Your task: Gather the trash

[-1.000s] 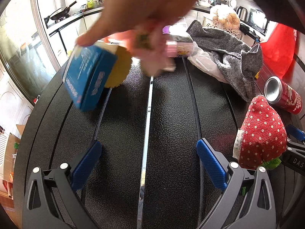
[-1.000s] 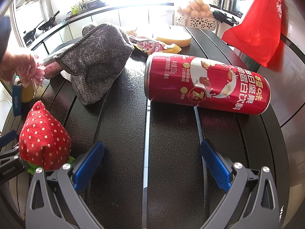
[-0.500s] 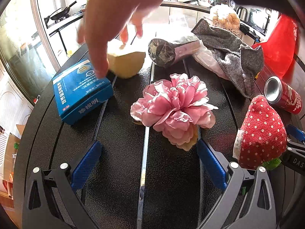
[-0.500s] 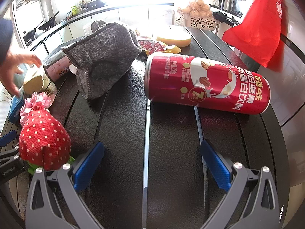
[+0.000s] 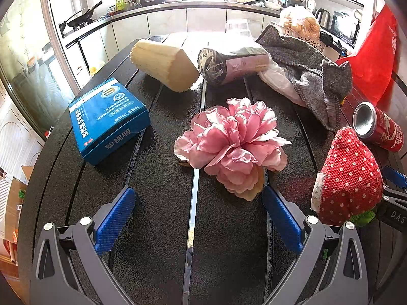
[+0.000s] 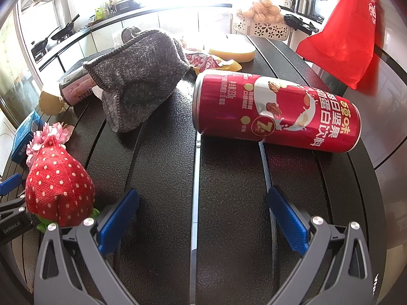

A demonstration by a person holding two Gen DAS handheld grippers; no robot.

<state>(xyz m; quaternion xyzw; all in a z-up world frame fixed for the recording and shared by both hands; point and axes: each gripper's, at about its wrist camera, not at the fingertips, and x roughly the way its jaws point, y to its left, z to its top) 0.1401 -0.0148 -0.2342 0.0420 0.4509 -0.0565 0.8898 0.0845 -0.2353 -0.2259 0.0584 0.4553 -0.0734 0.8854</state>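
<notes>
My left gripper (image 5: 195, 212) stands open low over the black slatted table (image 5: 157, 228), nothing between its fingers. Just ahead lies a pink fabric flower (image 5: 234, 142); a blue box (image 5: 106, 119) lies to its left, a pale yellow cone-shaped bundle (image 5: 165, 66) and a dark wrapped roll (image 5: 229, 64) beyond. My right gripper (image 6: 201, 214) is also open and empty. A red drink can (image 6: 277, 113) lies on its side ahead of it, also seen as the can (image 5: 379, 127) at the left view's right edge. A red crumpled wrapper (image 6: 203, 59) lies further back.
A red strawberry cushion (image 6: 58, 185) sits between the two grippers. A grey knitted cloth (image 6: 142, 76) is heaped mid-table, with a yellow sponge (image 6: 231, 52) and a white basket (image 6: 262, 26) behind. A red bag (image 6: 340, 28) hangs at the right. The table edge runs close on the right.
A person's hand set down the blue box, the yellow bundle and the pink flower on the table, then withdrew out of view. Neither gripper has moved.
</notes>
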